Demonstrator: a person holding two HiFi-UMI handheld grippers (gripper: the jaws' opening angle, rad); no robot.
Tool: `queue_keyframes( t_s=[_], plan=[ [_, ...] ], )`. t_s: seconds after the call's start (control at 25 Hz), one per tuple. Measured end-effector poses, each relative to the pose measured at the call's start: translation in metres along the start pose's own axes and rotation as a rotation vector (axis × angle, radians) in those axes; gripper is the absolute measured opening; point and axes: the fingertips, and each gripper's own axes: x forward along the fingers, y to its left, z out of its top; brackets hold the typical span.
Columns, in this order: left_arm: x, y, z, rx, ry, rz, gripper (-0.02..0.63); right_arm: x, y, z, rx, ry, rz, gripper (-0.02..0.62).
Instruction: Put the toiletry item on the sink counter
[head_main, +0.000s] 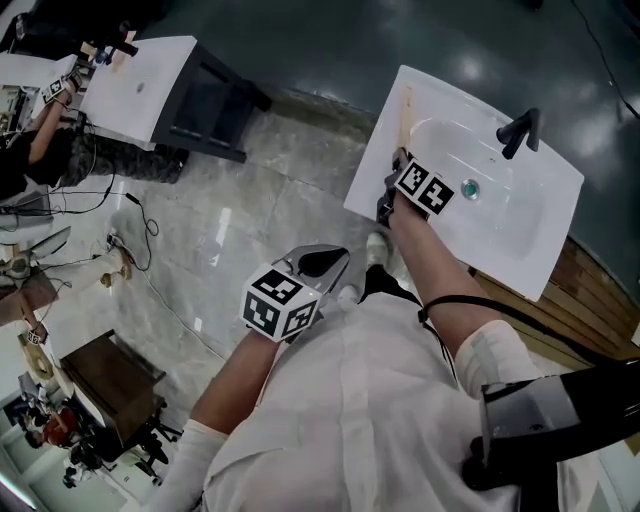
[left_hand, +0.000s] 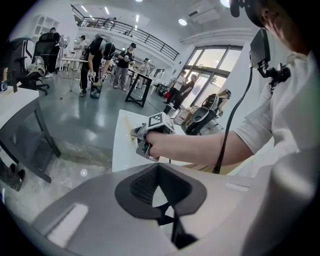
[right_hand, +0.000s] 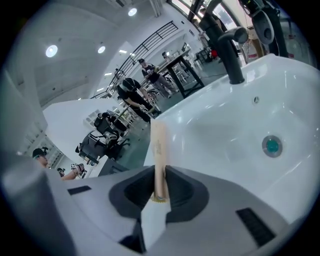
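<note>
A pale wooden stick-shaped toiletry item (right_hand: 159, 145) is pinched between the jaws of my right gripper (right_hand: 160, 176), which is shut on its near end. In the head view the item (head_main: 405, 112) points along the left rim of the white sink counter (head_main: 375, 175), with the right gripper (head_main: 393, 192) just behind it. I cannot tell whether the item touches the rim. My left gripper (head_main: 322, 263) hangs by the person's white shirt, off the counter. In its own view the left gripper (left_hand: 158, 167) is shut with nothing held.
A black faucet (head_main: 521, 130) and a green drain (head_main: 470, 188) sit in the basin. A second white sink unit (head_main: 140, 85) stands far left, with people beyond it. Cables (head_main: 135, 235) lie on the marble floor and a dark cabinet (head_main: 110, 380) is lower left.
</note>
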Motion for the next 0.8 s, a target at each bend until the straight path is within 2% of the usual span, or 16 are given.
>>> queue_keyframes(
  t_s=[0.16, 0.28, 0.4, 0.8],
  plan=[
    [-0.001, 0.002, 0.0, -0.011, -0.001, 0.002, 0.006, 0.002, 0.005, -0.003, 0.016, 0.012, 0.027, 0.043],
    [0.001, 0.004, 0.0, -0.018, -0.003, 0.004, 0.006, 0.005, 0.01, -0.006, 0.013, 0.026, 0.057, 0.092],
    [0.001, 0.005, -0.002, -0.02, -0.003, 0.0, 0.006, 0.006, 0.015, -0.007, -0.002, 0.035, 0.08, 0.112],
    [0.006, -0.001, -0.003, -0.006, -0.004, -0.014, 0.006, -0.002, 0.017, -0.013, -0.043, 0.062, 0.116, 0.14]
  ],
)
